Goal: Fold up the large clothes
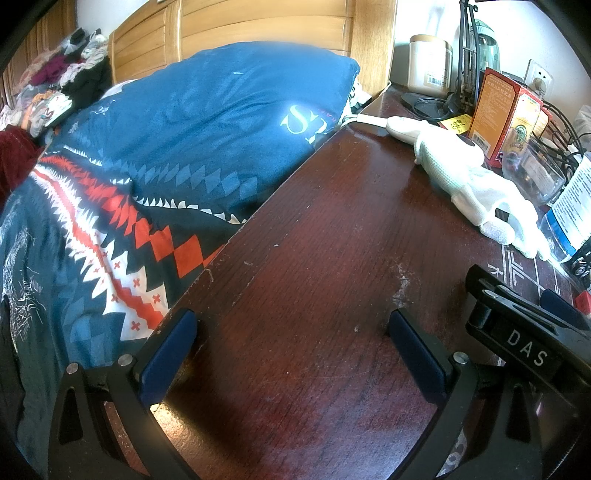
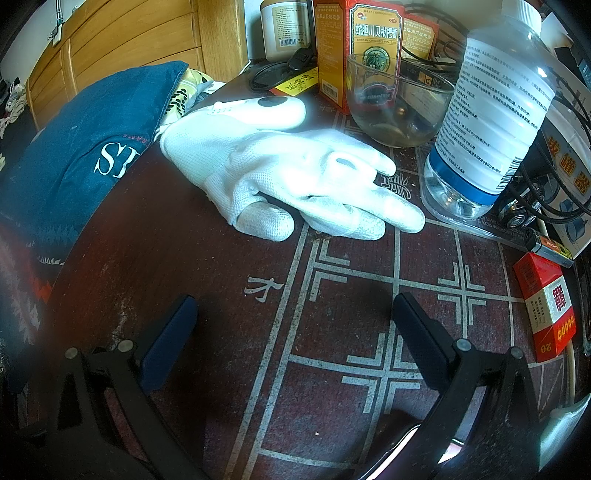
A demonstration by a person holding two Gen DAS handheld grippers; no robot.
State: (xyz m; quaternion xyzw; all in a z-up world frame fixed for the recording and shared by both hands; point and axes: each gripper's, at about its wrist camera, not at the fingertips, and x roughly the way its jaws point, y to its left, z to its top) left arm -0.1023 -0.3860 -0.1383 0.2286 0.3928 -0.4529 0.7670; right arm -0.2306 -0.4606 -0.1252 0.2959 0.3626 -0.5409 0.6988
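Observation:
A heap of mixed clothes lies at the far left of the bed, by the wooden headboard. My left gripper stands open over a dark wooden table with nothing between its blue pads. My right gripper is open too, above the white line pattern on the same table, and holds nothing. Its black body also shows at the right of the left wrist view. No garment is near either gripper.
A blue patterned quilt and pillow lie on the bed left of the table. On the table lie white gloves, a glass bowl, a plastic bottle, an orange box, a red pack and cables.

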